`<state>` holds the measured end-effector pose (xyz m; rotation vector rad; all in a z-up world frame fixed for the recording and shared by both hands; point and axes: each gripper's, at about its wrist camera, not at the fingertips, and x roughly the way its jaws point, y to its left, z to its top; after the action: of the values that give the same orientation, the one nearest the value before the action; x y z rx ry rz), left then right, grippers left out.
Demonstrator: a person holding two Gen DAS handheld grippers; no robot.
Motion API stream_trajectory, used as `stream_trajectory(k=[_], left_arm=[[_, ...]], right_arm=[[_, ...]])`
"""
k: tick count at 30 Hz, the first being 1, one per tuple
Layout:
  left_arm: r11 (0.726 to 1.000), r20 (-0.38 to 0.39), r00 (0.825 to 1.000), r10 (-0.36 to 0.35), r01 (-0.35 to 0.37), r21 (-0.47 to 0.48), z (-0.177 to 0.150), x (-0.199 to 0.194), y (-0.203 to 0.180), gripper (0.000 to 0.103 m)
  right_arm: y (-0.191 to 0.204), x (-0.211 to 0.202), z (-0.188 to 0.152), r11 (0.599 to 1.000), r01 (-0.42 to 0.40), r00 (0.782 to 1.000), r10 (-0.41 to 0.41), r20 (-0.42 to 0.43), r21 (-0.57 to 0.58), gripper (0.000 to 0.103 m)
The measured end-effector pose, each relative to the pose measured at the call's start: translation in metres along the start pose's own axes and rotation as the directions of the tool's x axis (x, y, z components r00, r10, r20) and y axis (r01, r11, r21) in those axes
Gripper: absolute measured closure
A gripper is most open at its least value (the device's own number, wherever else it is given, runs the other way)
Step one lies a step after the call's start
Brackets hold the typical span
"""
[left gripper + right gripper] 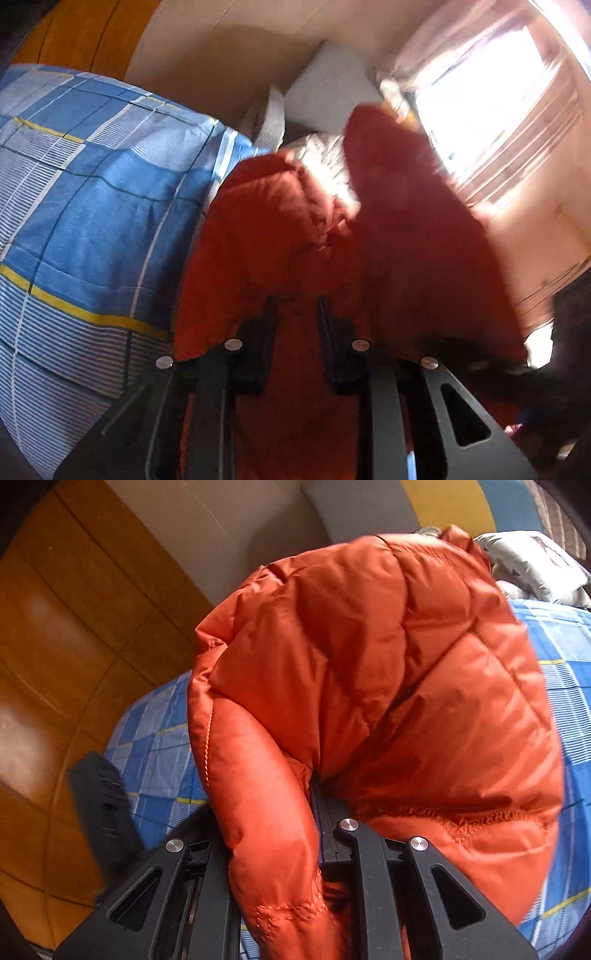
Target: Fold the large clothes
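Nearest the lens in the right wrist view, the right hand-held gripper (295,830) is clamped on a thick fold of the orange puffer jacket (388,672), its jaws almost buried in the quilted cloth. The jacket rises from this grip and billows up and away to the right, over the blue checked bedsheet (159,746); a dark object at lower left (probably the other tool) is too blurred to identify.

In the left wrist view, the left hand-held gripper (295,314) has its fingers (271,317) drawn narrowly together with orange cloth lying between and beneath them; whether the pads actually pinch it cannot be told. From here the garment extends forward and upward to the right, its long axis running away from the gripper toward the bright window (480,110). The bedsheet's checks lie to the left, pale pillows (325,96) beyond.

The coming fold likely depends on both grips carrying the same edge across the bed.
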<state>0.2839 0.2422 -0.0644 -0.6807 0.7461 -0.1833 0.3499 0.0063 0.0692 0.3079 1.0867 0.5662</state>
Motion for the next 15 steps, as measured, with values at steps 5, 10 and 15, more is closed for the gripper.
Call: stream_trajectory(k=[5,10,15], left_arm=[[0.992,0.045,0.991,-0.125,0.126,-0.021,0.016,-0.029,-0.007,0.064],[0.988,0.028,0.988,-0.152,0.151,0.046,0.029,-0.031,-0.027,0.056],[0.985,-0.035,0.991,-0.132,0.135,0.106,0.038,-0.023,-0.047,0.043]], right_arm=[[-0.005,0.005,-0.005,1.000,0.000,1.000,0.000,0.005,-0.021,0.089],[-0.006,0.005,-0.007,0.999,0.006,1.000,-0.006,0.016,-0.037,0.089],[0.003,0.006,-0.015,0.998,0.034,0.999,-0.032,0.032,-0.050,0.085]])
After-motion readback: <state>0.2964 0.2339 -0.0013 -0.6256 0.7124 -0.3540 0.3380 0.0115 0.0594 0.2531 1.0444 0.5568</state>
